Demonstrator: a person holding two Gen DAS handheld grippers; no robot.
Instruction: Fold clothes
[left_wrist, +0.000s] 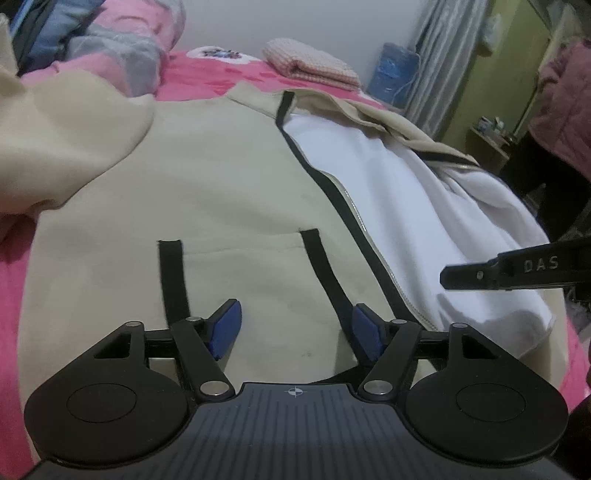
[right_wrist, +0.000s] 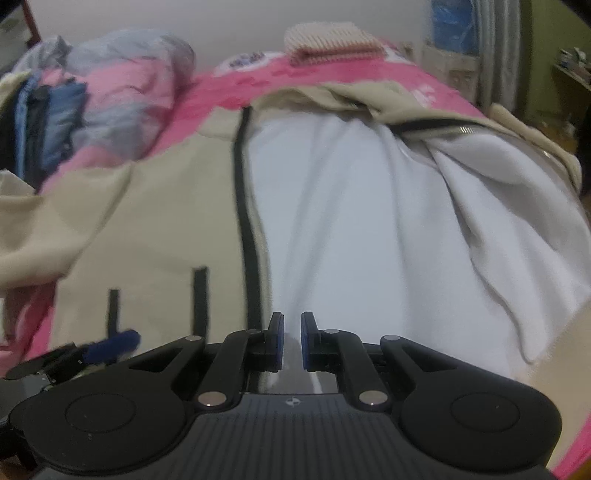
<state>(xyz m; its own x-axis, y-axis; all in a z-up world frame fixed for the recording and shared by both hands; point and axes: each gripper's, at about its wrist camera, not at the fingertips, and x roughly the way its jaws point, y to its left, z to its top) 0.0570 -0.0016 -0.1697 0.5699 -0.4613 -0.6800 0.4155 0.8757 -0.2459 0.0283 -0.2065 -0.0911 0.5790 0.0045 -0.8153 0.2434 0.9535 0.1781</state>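
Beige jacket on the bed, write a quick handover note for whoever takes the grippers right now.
Left gripper: open, empty, poised over the pocket on the closed front panel.
Right gripper: nearly shut over the white lining; whether it pinches fabric cannot be told.
Beige jacket: spread on the pink bedspread, unzipped, one panel thrown back, lining showing.
Done: jacket laid out.
Left: close the open panel, bring in the sleeves, fold. A folded checked cloth lies at the far end.

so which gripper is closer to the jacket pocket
Left. The left gripper hovers open right over the pocket on the beige jacket front. The right gripper is nearly shut over the white lining, across the black zipper strip.
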